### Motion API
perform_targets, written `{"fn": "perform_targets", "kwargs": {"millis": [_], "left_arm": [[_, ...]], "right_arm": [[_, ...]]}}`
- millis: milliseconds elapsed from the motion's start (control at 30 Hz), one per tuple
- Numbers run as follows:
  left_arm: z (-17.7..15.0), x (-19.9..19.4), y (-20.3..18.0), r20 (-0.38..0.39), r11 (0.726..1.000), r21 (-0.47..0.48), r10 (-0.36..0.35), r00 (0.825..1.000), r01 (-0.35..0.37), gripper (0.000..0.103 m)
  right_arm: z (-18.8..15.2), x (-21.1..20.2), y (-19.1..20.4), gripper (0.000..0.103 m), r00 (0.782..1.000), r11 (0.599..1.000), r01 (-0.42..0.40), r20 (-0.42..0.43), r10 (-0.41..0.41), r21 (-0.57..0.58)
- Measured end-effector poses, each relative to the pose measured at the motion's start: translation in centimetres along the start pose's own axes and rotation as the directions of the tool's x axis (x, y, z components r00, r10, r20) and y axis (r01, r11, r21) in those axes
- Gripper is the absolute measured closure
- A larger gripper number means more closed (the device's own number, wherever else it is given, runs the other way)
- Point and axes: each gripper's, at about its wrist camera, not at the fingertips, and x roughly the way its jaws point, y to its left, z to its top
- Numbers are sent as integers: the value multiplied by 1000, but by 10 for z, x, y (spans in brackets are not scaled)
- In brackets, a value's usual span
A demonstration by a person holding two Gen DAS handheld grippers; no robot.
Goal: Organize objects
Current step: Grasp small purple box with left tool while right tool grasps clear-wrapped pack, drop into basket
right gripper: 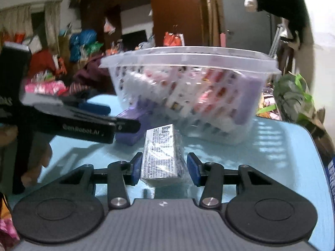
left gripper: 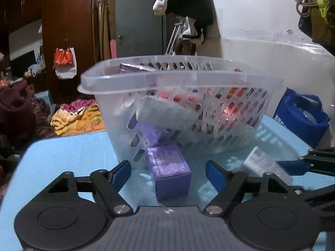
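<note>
A clear plastic basket [left gripper: 117, 79] full of small boxes stands on the light blue table [left gripper: 69, 156]; it also shows in the right wrist view [right gripper: 270, 69]. A purple box [left gripper: 169, 171] lies on the table between the open fingers of my left gripper [left gripper: 168, 172], with gaps on both sides. In the right wrist view a white box in clear wrap [right gripper: 160, 156] sits between the fingers of my right gripper [right gripper: 165, 168]; the left pad is close to it, the right pad stands slightly apart. The purple box [right gripper: 134, 123] and the left gripper's arm show at left.
A blue bag [left gripper: 303, 117] stands at the table's right edge by the white wall. Piles of clothes and bags [left gripper: 77, 117] lie beyond the far left edge. A green bag [right gripper: 293, 96] sits past the table in the right wrist view.
</note>
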Motion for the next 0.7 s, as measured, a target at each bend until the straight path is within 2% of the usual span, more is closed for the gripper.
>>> {"fn": "perform_targets", "kwargs": {"millis": [33, 67, 100, 133, 200, 367, 467, 533, 600, 700], "left_arm": [[0, 2, -1, -4, 1000, -1, 1, 1000, -1, 24], [0, 3, -2, -9, 1000, 1, 2, 1000, -2, 33], [-1, 4, -3, -15, 1000, 8, 5, 1000, -5, 53], [-2, 4, -4, -19, 1000, 14, 8, 1000, -8, 56], [-6, 0, -6, 0, 1000, 17, 7, 1000, -7, 58], [-23, -33, -7, 126, 999, -10, -46, 991, 48, 58], [-35, -57, -2, 246, 996, -35, -67, 967, 78, 58], [-41, -71, 3, 323, 990, -41, -114, 940, 134, 57], [-44, -77, 2, 362, 987, -34, -131, 923, 154, 57], [-45, -78, -1, 381, 985, -24, -147, 913, 168, 57]], "right_arm": [[-2, -2, -3, 54, 1000, 1000, -5, 8, 5, 16], [-1, -4, -5, 54, 1000, 1000, -13, 19, 13, 28], [-1, -5, -6, 54, 999, 999, -24, 24, 23, 40], [-1, -6, -7, 54, 999, 999, -27, 30, 25, 44], [0, -6, -6, 54, 999, 999, -18, 41, 16, 41], [-2, -15, -5, 54, 996, 1000, -9, 90, 8, 17], [-3, -21, -2, 54, 990, 1000, -4, 140, 4, 0], [-5, -26, -2, 54, 985, 1000, -11, 170, 10, 1], [-5, -30, -3, 54, 979, 1000, -5, 206, 4, 9], [-7, -35, -2, 54, 967, 1000, 17, 255, -17, 4]]}}
